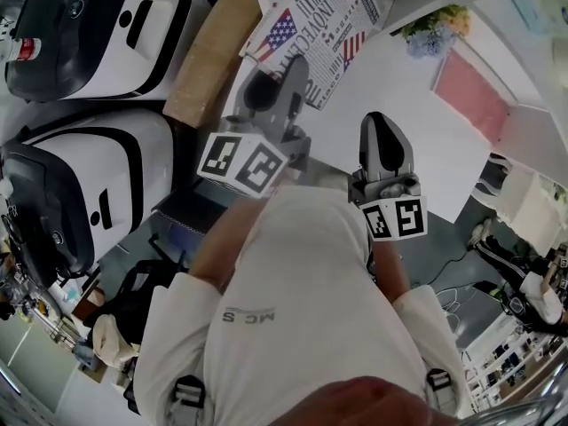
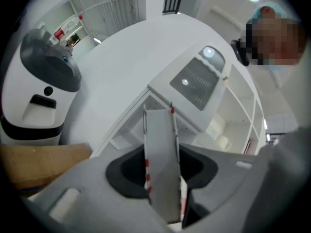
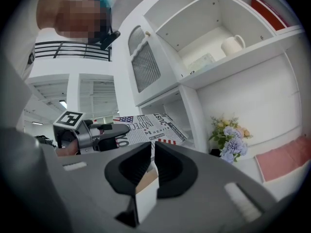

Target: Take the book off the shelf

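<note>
Task thing: we see the newspaper-print book with the flag patch on its cover [image 1: 330,25] [image 3: 150,126] lying tilted and nearly flat at the mouth of the lower left compartment of the white shelf unit [image 3: 194,110]. We cannot tell whether its far edge is still inside.

Left hand-held gripper [image 1: 293,74] [image 2: 163,171]: its jaws pinch the book by the near edge. In its own view the grey page block with red-striped cover edges [image 2: 160,149] stands straight up between the two black pads.

Right hand-held gripper [image 1: 383,136] [image 3: 151,159]: we see its jaws drawn together with only a thin slit between them and nothing gripped. It hangs in front of the shelf unit, to the right of the book and apart from it.

Posy of blue and yellow flowers [image 1: 433,32] [image 3: 229,139]: on the shelf unit's lower ledge, right of the book's compartment.

Flat pink rectangular mat [image 1: 470,91] [image 3: 284,160]: on the same ledge, right of the flowers.

White ceramic mug [image 3: 232,45]: in an upper compartment of the shelf unit, above the flowers.

Tan flat board [image 1: 209,51]: just left of the shelf unit.

White-and-black rounded machines [image 1: 98,25]: left of the shelf unit, beyond the board.
</note>
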Available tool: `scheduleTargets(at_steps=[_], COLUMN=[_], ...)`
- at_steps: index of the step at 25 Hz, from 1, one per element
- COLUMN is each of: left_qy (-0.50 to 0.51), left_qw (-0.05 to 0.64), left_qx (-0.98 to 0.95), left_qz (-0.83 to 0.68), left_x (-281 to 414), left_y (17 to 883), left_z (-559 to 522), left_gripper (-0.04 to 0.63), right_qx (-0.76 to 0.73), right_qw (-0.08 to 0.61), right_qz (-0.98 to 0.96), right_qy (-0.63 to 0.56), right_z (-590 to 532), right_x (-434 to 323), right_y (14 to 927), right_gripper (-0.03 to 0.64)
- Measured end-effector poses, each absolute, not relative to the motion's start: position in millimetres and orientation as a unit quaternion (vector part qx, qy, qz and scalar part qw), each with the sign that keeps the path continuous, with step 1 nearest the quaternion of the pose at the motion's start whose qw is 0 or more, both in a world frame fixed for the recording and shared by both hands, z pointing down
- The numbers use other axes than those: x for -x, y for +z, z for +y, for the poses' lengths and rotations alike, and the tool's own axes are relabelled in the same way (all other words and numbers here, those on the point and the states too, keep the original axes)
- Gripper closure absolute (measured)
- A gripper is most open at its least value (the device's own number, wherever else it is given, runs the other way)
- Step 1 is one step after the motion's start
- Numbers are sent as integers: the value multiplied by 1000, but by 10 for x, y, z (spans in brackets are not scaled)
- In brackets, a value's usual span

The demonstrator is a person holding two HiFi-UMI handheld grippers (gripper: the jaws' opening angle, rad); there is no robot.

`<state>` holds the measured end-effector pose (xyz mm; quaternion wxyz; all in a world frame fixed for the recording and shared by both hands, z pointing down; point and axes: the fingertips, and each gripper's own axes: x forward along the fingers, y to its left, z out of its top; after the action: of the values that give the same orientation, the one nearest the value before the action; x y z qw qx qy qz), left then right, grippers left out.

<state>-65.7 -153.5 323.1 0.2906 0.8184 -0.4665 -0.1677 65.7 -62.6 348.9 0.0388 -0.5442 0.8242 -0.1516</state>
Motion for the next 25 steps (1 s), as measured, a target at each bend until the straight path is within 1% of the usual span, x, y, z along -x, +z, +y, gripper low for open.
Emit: scheduleTargets(at_steps=[11, 19, 25], left_qy=[-92, -36, 8], left_qw=[171, 123, 117], left_qx=[-859, -872, -877], left_qz=[-473, -472, -465], left_x=[805, 830, 760], left_y=[2953, 3102, 3386], left_z=[-994, -764, -683], left_gripper=[434, 434, 436], right_qx=[557, 565, 565], right_qw=[44, 35, -9], right_qz=[818, 815, 818], right_qy=[-136, -123, -107], right_z=[-505, -424, -413], right_x=[-642, -642, -596], right_y=[3335, 3322, 3492], right_gripper=[597, 612, 618])
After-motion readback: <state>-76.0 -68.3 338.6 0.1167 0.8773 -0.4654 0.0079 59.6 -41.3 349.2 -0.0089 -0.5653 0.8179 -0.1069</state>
